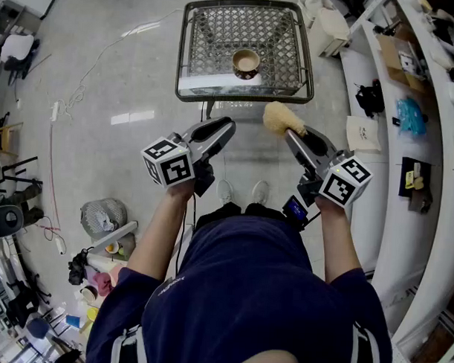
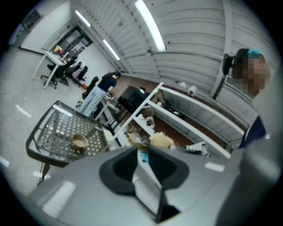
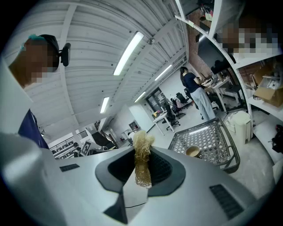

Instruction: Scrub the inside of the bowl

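- Right claw (image 1: pixel 289 131) clamped on a yellow scrubber (image 1: pixel 279 118), well short of the bowl (image 1: pixel 246 62).
- Left claw (image 1: pixel 229 126) closed, empty, equally far from the bowl.
- Bowl sits on the wire worktop (image 1: pixel 188 49).

Square wire-mesh tabletop (image 1: pixel 188 56), raised rim, on a stand over a glossy grey floor (image 1: pixel 134 84). One small brown bowl (image 1: pixel 246 62) upright on the mesh, about centre, slightly toward the near rim. Round grey fan (image 1: pixel 103 214) on the floor, left.
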